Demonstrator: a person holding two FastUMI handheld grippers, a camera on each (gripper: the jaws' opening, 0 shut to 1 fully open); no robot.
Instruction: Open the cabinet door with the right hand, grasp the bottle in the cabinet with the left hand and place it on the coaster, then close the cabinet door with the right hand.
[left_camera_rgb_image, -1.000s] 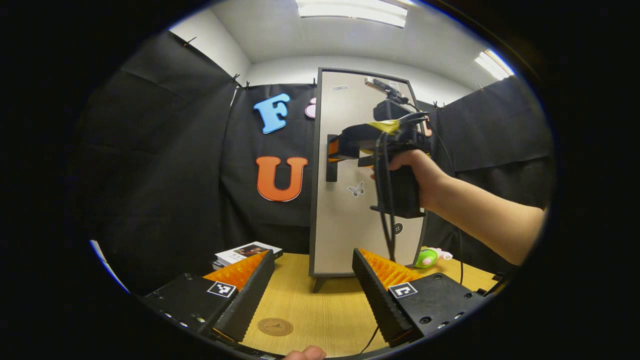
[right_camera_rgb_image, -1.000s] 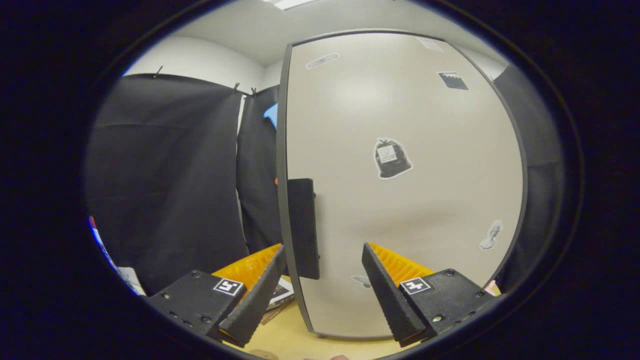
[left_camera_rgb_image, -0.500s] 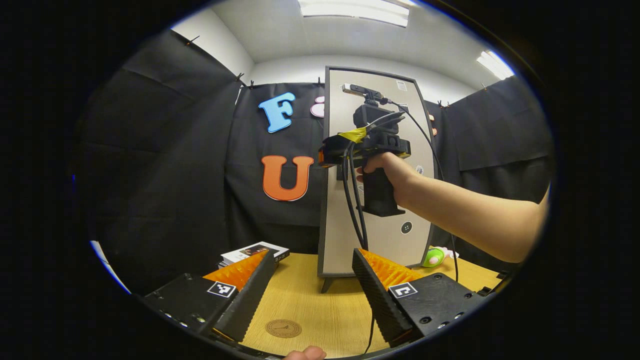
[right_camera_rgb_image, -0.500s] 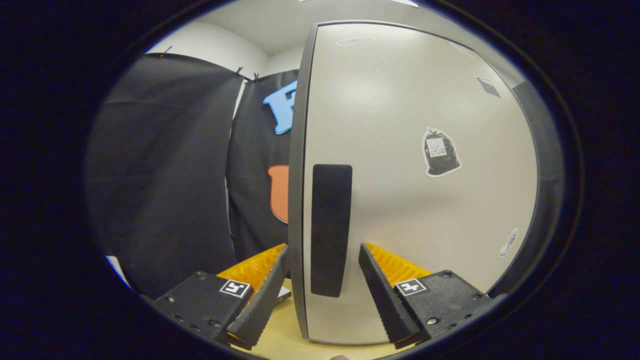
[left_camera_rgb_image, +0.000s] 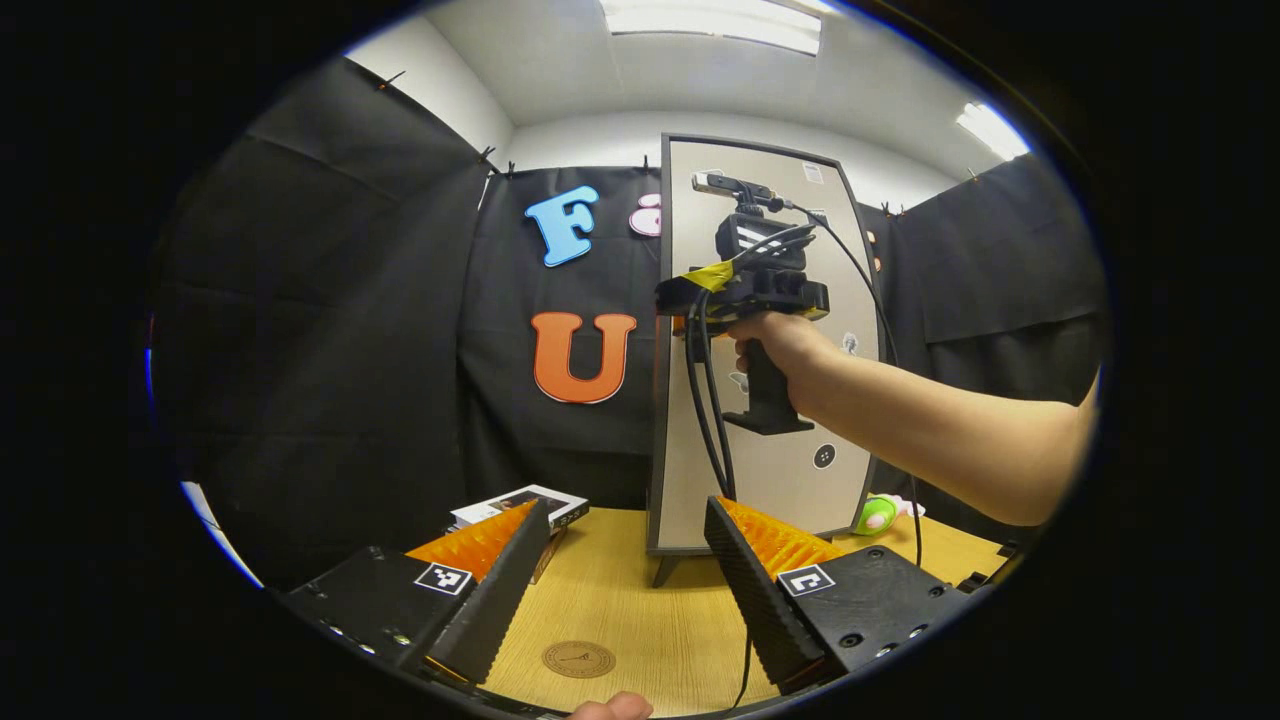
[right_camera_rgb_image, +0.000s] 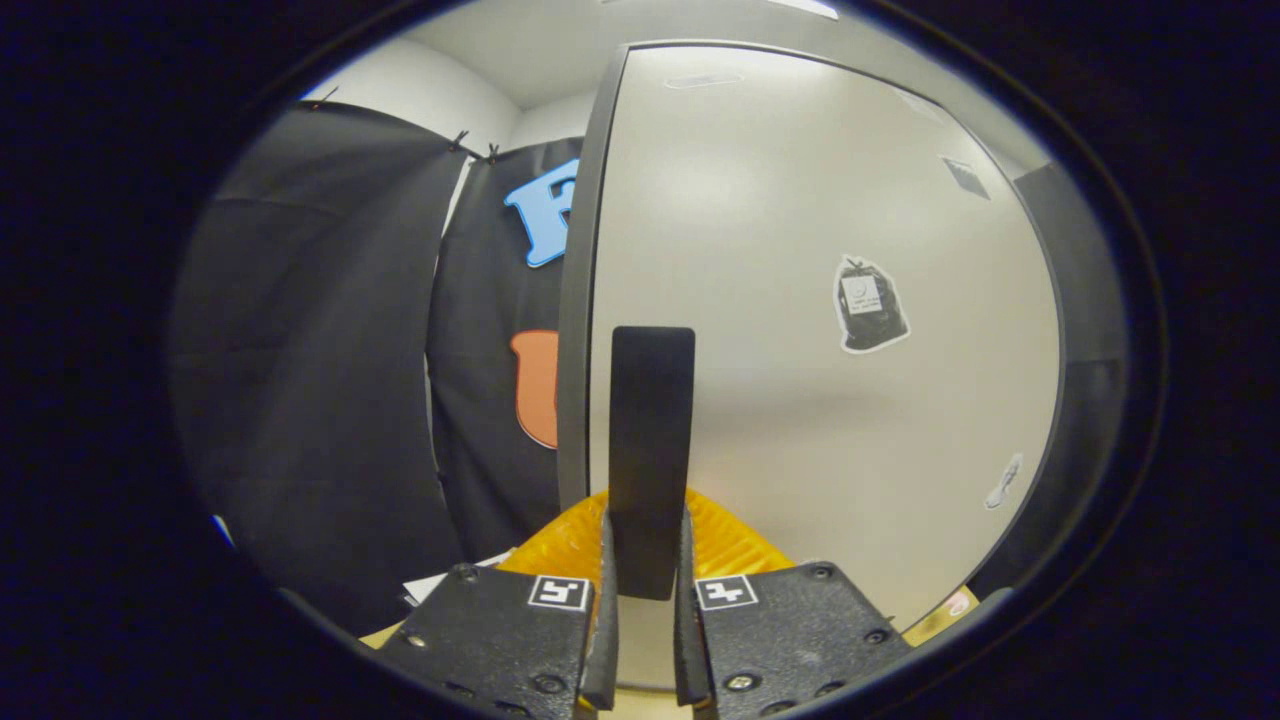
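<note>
You are clamping your right gripper (right_camera_rgb_image: 645, 600) on the dark upright handle (right_camera_rgb_image: 651, 450) of the cabinet door (right_camera_rgb_image: 800, 300), both fingers pressing its lower end from either side. The door is lying flush in the cabinet's dark frame, and the handle is sitting near the door's left edge. In the left gripper view, your right hand (left_camera_rgb_image: 785, 345) is holding that gripper up against the cabinet (left_camera_rgb_image: 765, 480) at handle height. Your left gripper (left_camera_rgb_image: 625, 590) is hovering released in front of the cabinet, its fingers spread wide above the worktop (left_camera_rgb_image: 640, 610). The round coaster (left_camera_rgb_image: 578, 659) is lying on the worktop in front of the cabinet, below the gap between those fingers. The closed door is hiding the bottle.
</note>
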